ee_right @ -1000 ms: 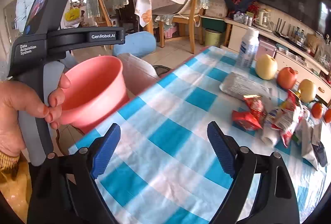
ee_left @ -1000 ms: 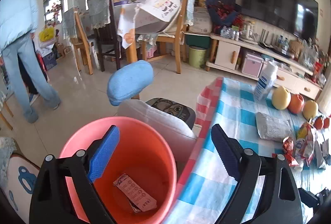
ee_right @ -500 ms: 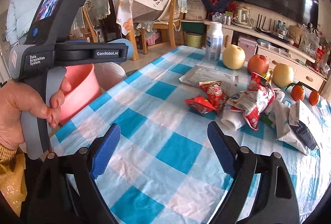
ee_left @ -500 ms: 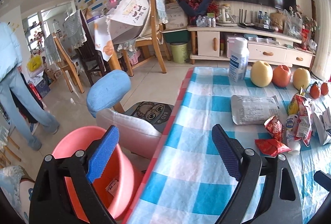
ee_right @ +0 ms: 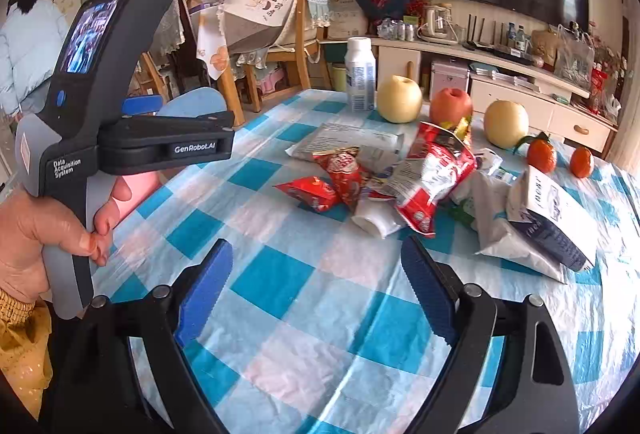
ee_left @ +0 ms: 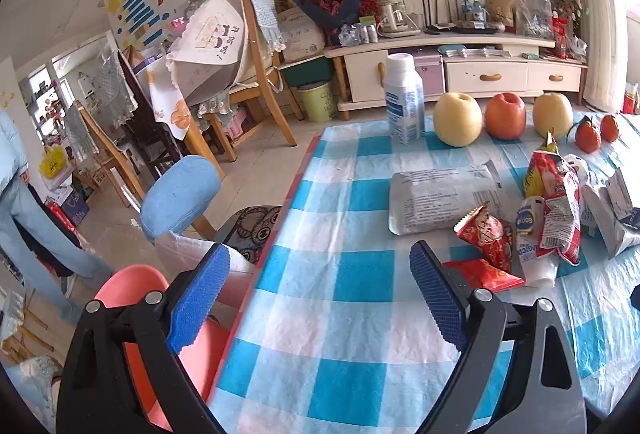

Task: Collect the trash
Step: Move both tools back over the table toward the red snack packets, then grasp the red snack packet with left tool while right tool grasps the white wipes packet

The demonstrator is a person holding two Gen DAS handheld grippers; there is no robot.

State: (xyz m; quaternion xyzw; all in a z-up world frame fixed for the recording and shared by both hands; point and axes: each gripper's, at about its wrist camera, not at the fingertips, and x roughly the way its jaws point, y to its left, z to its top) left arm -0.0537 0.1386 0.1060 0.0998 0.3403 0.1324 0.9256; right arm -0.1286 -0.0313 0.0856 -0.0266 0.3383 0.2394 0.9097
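From the left wrist view, the left gripper (ee_left: pixel 318 298) hung over the near-left corner of the counter (ee_left: pixel 344 298), which was covered with a blue-and-white checked cloth. Its blue-padded jaws stood wide apart with nothing between them. A salmon-pink plastic bucket (ee_left: pixel 132 282) sat on the floor just beside the counter's left edge, partly hidden behind the gripper. The trash lay toward the counter's right side: a small red crinkled snack wrapper (ee_left: pixel 486 236), a flat red packet (ee_left: pixel 482 274) near it, a grey printed plastic pouch (ee_left: pixel 442 199) and a taller red-and-yellow chip bag (ee_left: pixel 558 201). A white plastic bottle (ee_left: pixel 404 99) and a row of fruit stood along the far edge.

From the right wrist view, the right gripper (ee_right: pixel 316 288) was likewise wide open and empty, pointed over the near edge toward the pile. The flat red packet (ee_right: pixel 310 191) lay nearest, with a white-and-navy bag (ee_right: pixel 548 218) toward the right edge. A hand (ee_right: pixel 44 226) held the left gripper's grey handle at the left.

The step in hand appeared to be the approach to the next piece of trash. The next move likely called for lowering one gripper over a single wrapper, closing on it, and carrying it back to the bucket.
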